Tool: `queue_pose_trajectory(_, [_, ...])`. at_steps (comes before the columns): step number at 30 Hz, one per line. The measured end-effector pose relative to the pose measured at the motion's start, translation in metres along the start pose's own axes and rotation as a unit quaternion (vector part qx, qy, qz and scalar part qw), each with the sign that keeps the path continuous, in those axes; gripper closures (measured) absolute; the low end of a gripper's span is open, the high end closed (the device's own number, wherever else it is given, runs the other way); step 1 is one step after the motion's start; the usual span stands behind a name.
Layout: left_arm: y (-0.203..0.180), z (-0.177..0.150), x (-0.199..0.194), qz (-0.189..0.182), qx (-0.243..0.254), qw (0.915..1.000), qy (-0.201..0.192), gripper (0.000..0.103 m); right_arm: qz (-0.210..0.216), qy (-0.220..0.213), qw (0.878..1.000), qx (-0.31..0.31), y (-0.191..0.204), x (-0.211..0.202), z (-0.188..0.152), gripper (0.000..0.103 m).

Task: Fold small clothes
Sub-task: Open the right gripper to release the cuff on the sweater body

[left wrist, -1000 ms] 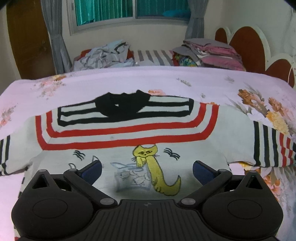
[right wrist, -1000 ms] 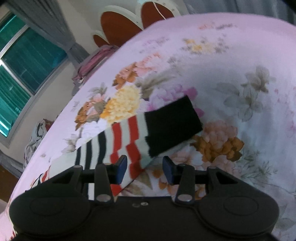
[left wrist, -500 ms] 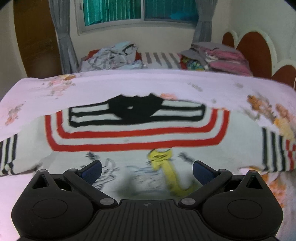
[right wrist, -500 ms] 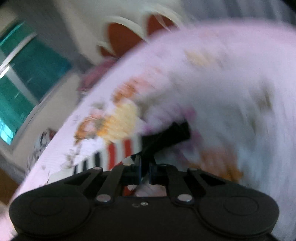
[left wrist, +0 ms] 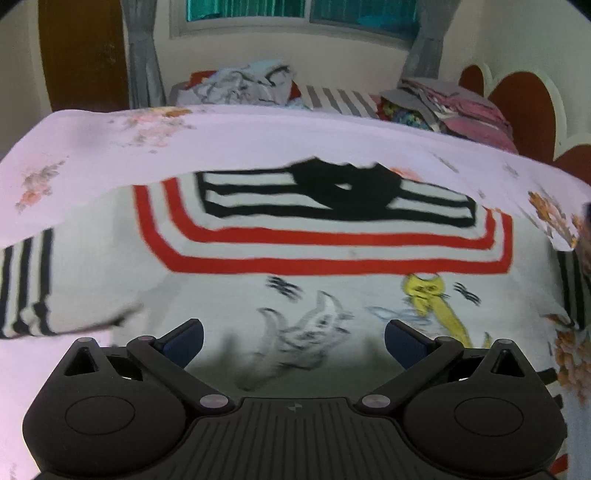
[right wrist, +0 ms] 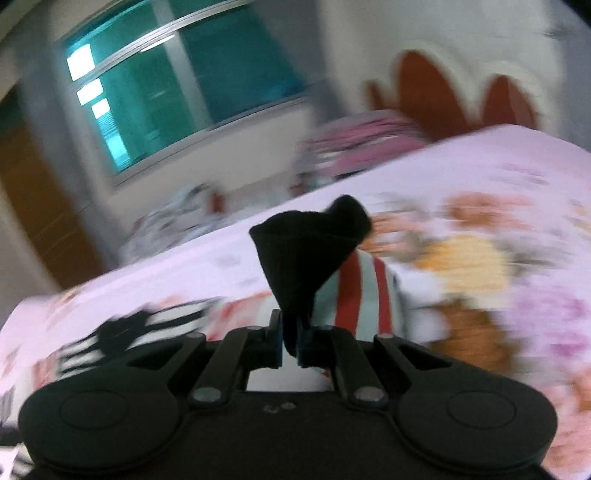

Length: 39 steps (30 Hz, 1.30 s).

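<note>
Bottom of the left wrist view: the left gripper (left wrist: 293, 339) hangs with its blue-padded fingers spread wide apart, nothing between them, just above the lower front of the sweater (left wrist: 314, 258). The sweater lies spread flat across the middle of the frame on the flowered bedsheet (left wrist: 110, 147), cat drawings nearest, then red bands, then black stripes and the black collar (left wrist: 343, 188) further up. A striped sleeve runs off the left edge. Beyond, at the top, a loose heap of clothes (left wrist: 243, 83) sits centre-left and a folded stack (left wrist: 454, 107) at upper right, under the window (left wrist: 295, 9).

In the blurred right wrist view, the right gripper (right wrist: 290, 338) is pinched tight on the black cuff (right wrist: 306, 251), which stands up at frame centre, with the red-striped sleeve (right wrist: 362, 291) trailing just behind it, lifted off the sheet.
</note>
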<state>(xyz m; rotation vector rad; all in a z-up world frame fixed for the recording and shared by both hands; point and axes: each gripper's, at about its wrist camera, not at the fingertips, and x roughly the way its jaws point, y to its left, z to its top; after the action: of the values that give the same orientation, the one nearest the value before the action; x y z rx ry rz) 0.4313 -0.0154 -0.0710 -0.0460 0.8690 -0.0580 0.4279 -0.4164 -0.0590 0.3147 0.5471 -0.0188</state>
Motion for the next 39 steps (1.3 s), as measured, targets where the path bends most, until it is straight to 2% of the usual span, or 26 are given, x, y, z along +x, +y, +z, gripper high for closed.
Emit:
queue_pose_trajectory(4, [0.034,0.0,-0.003,0.014,-0.01,0.9998,-0.006,0.0,0.042,0.038,0.998,-0.032,0.067,0.033,-0.017,0.096])
queue_pose_trajectory(8, [0.064,-0.005,-0.007,0.013,-0.017,0.9997,-0.008,0.0,0.063,0.073,0.994,-0.059,0.116,0.055,-0.041,0.096])
queue_pose_trajectory(12, [0.082,-0.017,-0.006,0.012,-0.023,0.9997,-0.003,0.0,0.065,0.1,0.984,-0.13,0.161,0.072,-0.068,0.096])
queue_pose_trajectory(17, [0.091,-0.023,-0.005,0.007,-0.035,0.9993,-0.008,0.0,0.073,0.145,0.973,-0.165,0.186,0.094,-0.103,0.096])
queue_pose_trajectory(19, [0.092,-0.022,-0.004,-0.001,-0.04,0.9991,-0.011,0.0,0.068,0.134,0.971,-0.185,0.192,0.092,-0.11,0.094])
queue_pose_trajectory(23, [0.081,-0.014,0.0,-0.032,-0.051,0.998,-0.017,0.0,0.076,0.134,0.969,-0.191,0.194,0.078,-0.105,0.083])
queue_pose_trajectory(26, [0.064,-0.006,0.005,-0.063,-0.063,0.9958,-0.018,0.0,0.079,0.085,0.978,-0.176,0.184,0.05,-0.091,0.079])
queue_pose_trajectory(29, [0.045,0.002,0.022,-0.116,-0.095,0.9887,-0.003,0.0,0.056,0.049,0.986,-0.151,0.161,0.027,-0.073,0.079])
queue_pose_trajectory(33, [0.019,0.007,0.045,-0.163,-0.129,0.9779,0.017,0.001,0.006,0.014,0.993,-0.117,0.117,-0.002,-0.051,0.079])
queue_pose_trajectory(34, [0.013,0.008,0.049,-0.17,-0.135,0.976,0.019,0.005,-0.006,0.006,0.994,-0.106,0.108,0.0,-0.046,0.079])
queue_pose_trajectory(35, [0.007,0.01,0.054,-0.176,-0.141,0.974,0.021,0.016,-0.023,-0.004,0.995,-0.093,0.096,-0.005,-0.042,0.079])
queue_pose_trajectory(36, [0.001,0.011,0.059,-0.175,-0.142,0.9739,0.027,0.032,-0.044,-0.012,0.996,-0.077,0.083,-0.01,-0.038,0.079])
queue_pose_trajectory(39, [-0.012,0.012,0.078,-0.157,-0.148,0.9752,0.051,0.034,-0.085,-0.014,0.996,-0.021,0.043,-0.013,-0.032,0.077])
